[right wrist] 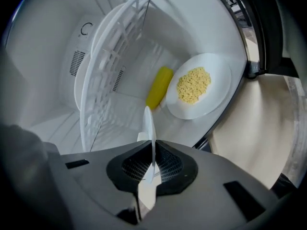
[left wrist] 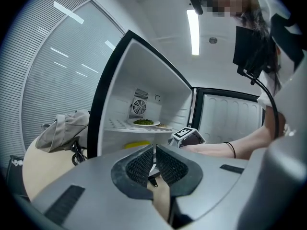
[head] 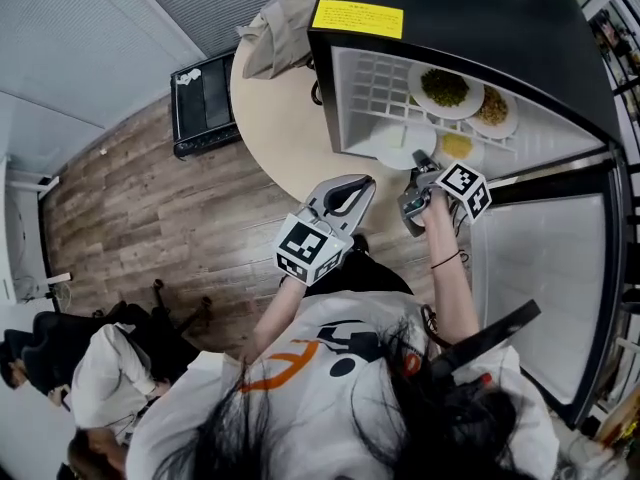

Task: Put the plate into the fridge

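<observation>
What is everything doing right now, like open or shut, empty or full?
fridge door: open.
white plate: empty, held by its rim.
right gripper: shut on the white plate.
left gripper: shut, nothing in it.
green food plate: has food, on the shelf.
yellow food plate: has food, below the shelf.

Head view looks steeply down; both gripper views face into the fridge (head: 470,18).

Beige bag (head: 280,28) on round table (head: 275,118); black case (head: 205,103) on wood floor (head: 150,218).
</observation>
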